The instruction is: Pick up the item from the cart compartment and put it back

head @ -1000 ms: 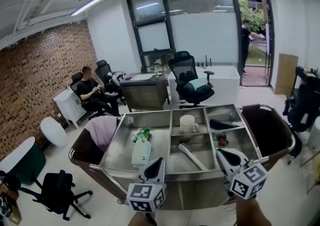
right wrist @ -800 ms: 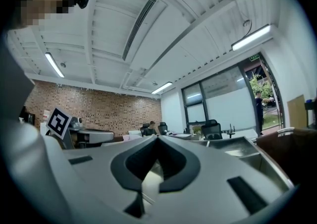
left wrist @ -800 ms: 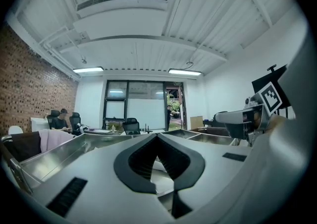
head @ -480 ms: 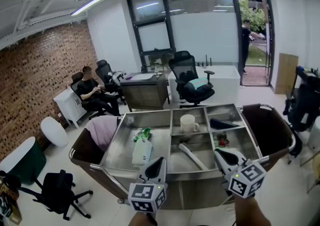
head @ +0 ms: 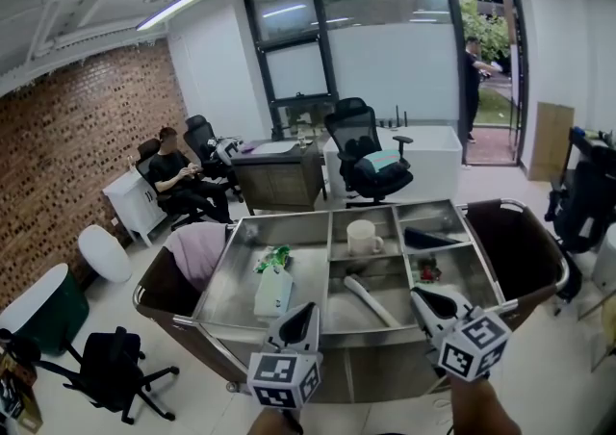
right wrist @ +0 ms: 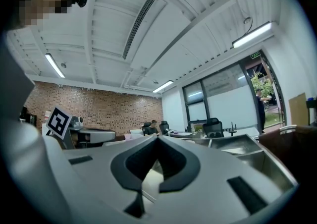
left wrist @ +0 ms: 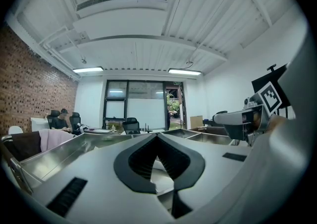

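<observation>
Looking down in the head view, a stainless-steel cart with a smooth, reflective top divided into rectangular wells stands on a pale floor. Its large left well holds a flat white-and-green pack with a crumpled green wrapper just behind it. The middle rear well holds a cylindrical white mug, and the middle front well a long, curved white item. The right rear well holds a dark flat object, and the right front well red and dark pieces too small to identify. Brown bags hang at the cart's two ends, with a pink cloth draped over the left one. Over the near edge hover the left hand-held gripper and the right hand-held gripper. Left gripper view: two matt grey jaws with ribbed black pads meet at their tips, nothing between them, steel wells beyond. Right gripper view: the jaws are likewise closed tip to tip and empty. Every item lies in its well; none is gripped.
</observation>
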Demonstrator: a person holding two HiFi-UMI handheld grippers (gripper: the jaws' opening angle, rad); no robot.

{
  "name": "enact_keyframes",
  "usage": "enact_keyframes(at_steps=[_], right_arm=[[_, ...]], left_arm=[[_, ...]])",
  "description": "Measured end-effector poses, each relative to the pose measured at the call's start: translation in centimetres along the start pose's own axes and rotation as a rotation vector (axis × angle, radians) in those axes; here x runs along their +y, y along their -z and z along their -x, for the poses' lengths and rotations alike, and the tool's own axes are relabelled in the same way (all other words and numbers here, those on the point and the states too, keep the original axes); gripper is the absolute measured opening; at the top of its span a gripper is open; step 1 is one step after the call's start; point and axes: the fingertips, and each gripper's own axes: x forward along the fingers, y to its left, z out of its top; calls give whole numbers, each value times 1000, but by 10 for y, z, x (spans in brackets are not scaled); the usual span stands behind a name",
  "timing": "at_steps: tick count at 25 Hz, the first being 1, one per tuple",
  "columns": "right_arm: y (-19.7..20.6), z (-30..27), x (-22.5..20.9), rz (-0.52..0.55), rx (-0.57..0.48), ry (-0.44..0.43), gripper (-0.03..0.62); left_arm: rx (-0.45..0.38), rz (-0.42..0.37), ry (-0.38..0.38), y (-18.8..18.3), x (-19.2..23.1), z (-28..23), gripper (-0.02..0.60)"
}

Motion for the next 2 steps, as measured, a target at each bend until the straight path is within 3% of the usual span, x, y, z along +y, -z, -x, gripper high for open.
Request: enact_keyframes(at_steps=[2], right_arm=[[0,-1,0,0,-1,-2,12]], left_arm=[[-1,1,-1,0,1,0,0]])
